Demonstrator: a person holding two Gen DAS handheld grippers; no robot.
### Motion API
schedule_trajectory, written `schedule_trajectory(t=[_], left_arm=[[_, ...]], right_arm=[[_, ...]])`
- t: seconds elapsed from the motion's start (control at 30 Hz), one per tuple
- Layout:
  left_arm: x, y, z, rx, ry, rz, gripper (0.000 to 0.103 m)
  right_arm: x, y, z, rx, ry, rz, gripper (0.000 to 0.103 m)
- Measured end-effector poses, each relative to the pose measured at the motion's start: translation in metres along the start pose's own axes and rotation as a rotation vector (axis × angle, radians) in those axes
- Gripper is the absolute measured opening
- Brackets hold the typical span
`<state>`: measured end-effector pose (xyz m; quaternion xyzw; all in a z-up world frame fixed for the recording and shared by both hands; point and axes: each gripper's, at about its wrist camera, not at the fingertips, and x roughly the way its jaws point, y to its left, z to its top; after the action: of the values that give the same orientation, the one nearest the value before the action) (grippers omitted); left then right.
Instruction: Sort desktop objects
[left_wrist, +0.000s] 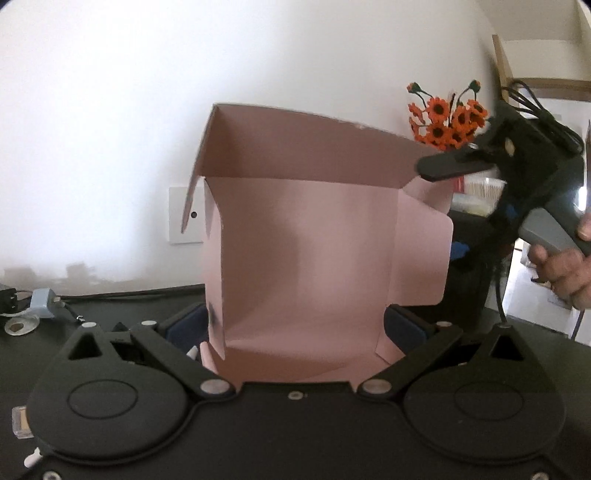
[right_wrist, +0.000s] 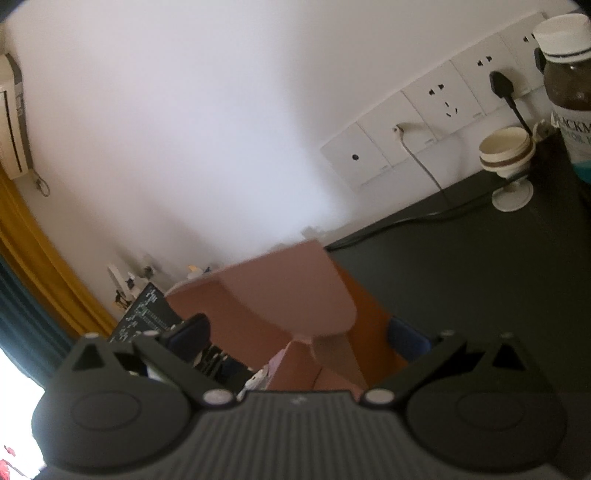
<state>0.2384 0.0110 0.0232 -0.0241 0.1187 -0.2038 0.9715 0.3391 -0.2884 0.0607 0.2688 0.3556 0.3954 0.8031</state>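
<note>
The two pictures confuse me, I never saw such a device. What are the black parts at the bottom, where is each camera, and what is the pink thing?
Each picture comes from a camera fixed on a hand-held gripper, a two-finger pinching tool; a person carries one in each hand. The black levers at the bottom are the tool's own mechanism. In the left wrist view, the left gripper has its dark blue pads on both sides of an open pink cardboard box, apparently holding it. The other tool and the person's hand appear at right, before orange flowers. In the right wrist view, the right gripper is open above the same box; a cup and a bottle stand on the black desk.
</note>
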Motion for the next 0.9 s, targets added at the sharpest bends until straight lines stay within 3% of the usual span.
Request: schedule_trajectory(t=[0.27,0.53,0.9], left_arm=[[0.005,0.003,-0.006,0.001,-0.001,-0.011,0.103],[0.013,0.008,-0.007,-0.011,0.004,-0.009,0.103],[0.001,0.004,-0.001,-0.014,0.060,-0.030,0.103]], right_arm=[[-0.019,0.012,-0.009,-0.011,-0.035,0.029,0.102],[-0.012,0.024,-0.012,-0.049,-0.039,0.027,0.102],[-0.012,0.017,-0.019,-0.004,-0.021,0.028,0.102]])
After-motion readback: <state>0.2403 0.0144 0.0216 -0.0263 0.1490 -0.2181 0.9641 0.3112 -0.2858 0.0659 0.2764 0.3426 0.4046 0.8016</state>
